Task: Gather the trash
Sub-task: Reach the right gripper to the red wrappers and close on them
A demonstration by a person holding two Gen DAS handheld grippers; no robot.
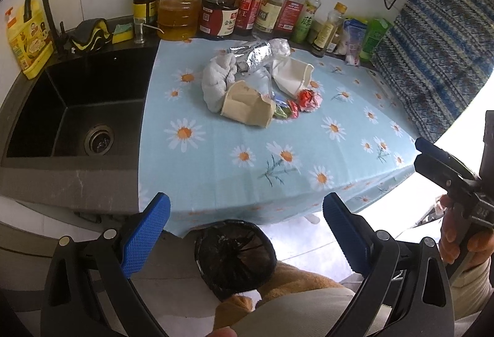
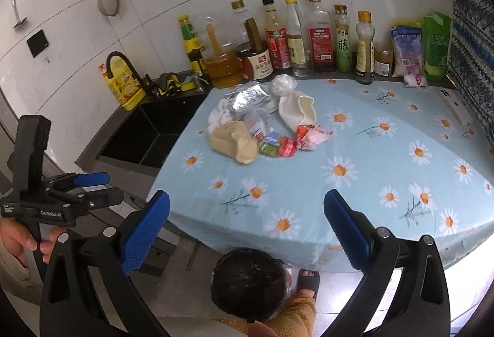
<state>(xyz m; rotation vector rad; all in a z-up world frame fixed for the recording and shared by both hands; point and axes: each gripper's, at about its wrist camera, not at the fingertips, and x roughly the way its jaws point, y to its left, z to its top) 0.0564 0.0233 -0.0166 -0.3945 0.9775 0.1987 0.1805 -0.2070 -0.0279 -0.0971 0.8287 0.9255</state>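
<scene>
Lying mid-counter on the daisy-print cloth (image 2: 370,151), the trash pile (image 2: 262,120) holds a tan paper cup (image 2: 234,144) on its side — mouth toward the sink (image 1: 77,108). Both grippers, left (image 1: 247,225) and right (image 2: 247,225), hover wide open and empty above a black-lined bin (image 2: 248,284). "GenRobot.AI" marks one handle.

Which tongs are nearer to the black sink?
Left. The left tongs hang open just right of the sink; the right tongs, also open, are farther right, past the left ones.
</scene>
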